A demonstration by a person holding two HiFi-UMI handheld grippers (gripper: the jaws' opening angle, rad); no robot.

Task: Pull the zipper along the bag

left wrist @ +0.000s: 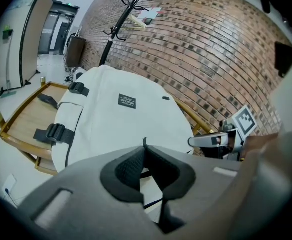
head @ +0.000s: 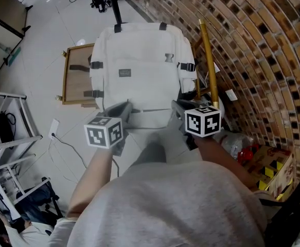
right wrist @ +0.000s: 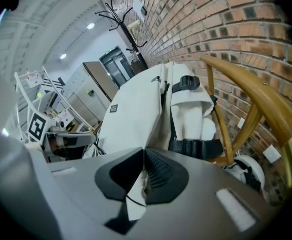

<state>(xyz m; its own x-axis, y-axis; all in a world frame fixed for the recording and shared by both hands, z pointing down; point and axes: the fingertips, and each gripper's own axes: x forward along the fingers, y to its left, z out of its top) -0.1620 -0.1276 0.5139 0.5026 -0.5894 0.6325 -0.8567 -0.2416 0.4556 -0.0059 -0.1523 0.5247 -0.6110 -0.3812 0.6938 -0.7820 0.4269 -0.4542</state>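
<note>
one white bag (head: 139, 71), with one dark label patch (head: 124, 72) and one thin dark zipper tab (left wrist: 144, 142). two grippers: the left gripper (head: 125, 108) and the right gripper (head: 176, 106). two marker cubes: the left cube (head: 104, 131) and the right cube (head: 203, 121). one wooden chair frame (head: 67, 76), one brass-coloured pole (head: 207, 60), one black coat stand (left wrist: 116, 34).

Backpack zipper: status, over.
Left claw shut on small dark zipper tab. Right claw shut on white backpack fabric. Nothing seen in the way.
</note>
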